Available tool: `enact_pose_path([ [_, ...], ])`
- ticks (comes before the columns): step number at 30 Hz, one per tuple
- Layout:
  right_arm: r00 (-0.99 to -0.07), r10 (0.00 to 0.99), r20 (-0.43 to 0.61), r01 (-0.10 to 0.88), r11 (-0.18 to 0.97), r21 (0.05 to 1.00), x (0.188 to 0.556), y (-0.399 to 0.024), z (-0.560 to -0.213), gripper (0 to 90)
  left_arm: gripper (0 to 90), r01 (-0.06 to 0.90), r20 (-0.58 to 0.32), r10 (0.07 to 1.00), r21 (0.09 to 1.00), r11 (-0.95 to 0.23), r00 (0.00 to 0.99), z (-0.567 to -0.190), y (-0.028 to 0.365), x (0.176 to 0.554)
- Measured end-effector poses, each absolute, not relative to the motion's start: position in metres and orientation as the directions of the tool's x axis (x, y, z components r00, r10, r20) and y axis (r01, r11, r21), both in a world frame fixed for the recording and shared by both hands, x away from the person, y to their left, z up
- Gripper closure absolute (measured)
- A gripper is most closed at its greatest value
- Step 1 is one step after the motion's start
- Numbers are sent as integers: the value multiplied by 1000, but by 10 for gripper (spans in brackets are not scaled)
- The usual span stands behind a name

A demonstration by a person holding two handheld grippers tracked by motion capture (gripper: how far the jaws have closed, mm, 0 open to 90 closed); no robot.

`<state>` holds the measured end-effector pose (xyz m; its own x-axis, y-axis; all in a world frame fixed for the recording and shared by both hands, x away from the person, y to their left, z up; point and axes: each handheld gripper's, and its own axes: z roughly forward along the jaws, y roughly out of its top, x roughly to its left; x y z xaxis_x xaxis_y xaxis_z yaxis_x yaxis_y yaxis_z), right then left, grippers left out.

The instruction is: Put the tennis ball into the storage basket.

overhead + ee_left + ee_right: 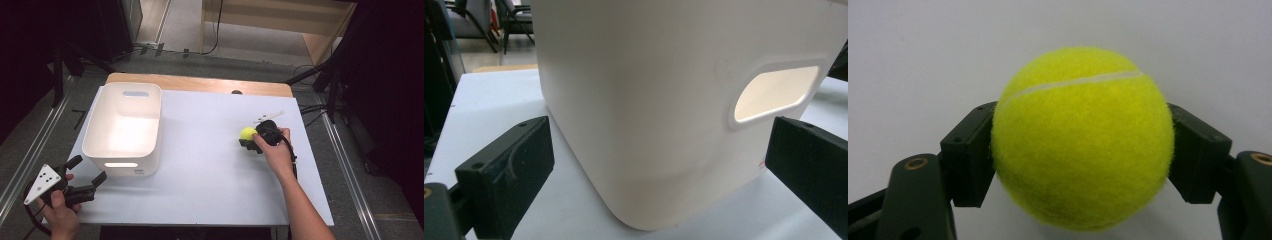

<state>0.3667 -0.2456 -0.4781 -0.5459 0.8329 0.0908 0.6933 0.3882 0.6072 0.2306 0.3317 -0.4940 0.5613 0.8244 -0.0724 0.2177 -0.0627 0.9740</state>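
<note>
at the lower left of the high view the left gripper [89,172] sits off the near left corner of the table [210,180], jaws spread wide and holding nothing. in the left gripper view its two black jaws stand far apart at the lower corners, with the near corner of the bin [664,125] between and beyond them, not touched.

the bin [123,131] stands in the left part of the high view, open top up, just up and right of that gripper.

the ball [247,133] lies right of centre in the high view, on the table, well apart from the bin. the right gripper [251,140] comes at it from the lower right, and in the right gripper view the jaws press on both flanks of the ball [1083,137]: clamped on it. whether the ball has left the table i cannot tell.

the relation that counts, as i judge it: the bin lies to the left of the held ball, across bare table, with its rim higher than the ball. so the likely move is up, then left across the frame until the ball hangs over the opening. the right hand [274,149] has the ball, though the left gripper is nearer the bin.
</note>
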Motion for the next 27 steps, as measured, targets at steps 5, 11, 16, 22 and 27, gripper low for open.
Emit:
enact_pose_path([
  [5, -580, 809, 96, 666, 403, 628, 367, -238, -466, 233, 0, 217, -72, 824, 974, -63, 562, -494, 332, 231],
  [11, -599, 795, 96, 651, 413, 637, 368, -229, -455, 233, 0, 215, -71, 823, 975, -63, 563, -494, 332, 231],
  [16, -613, 785, 93, 636, 420, 647, 369, -223, -446, 233, 0, 216, -70, 823, 974, -64, 563, -494, 332, 231],
  [22, -635, 766, 96, 620, 432, 655, 369, -217, -439, 234, 0, 219, -69, 824, 973, -68, 563, -494, 332, 230],
  [27, -656, 749, 93, 601, 444, 664, 370, -208, -431, 234, 0, 218, -69, 824, 974, -68, 563, -494, 332, 230],
])
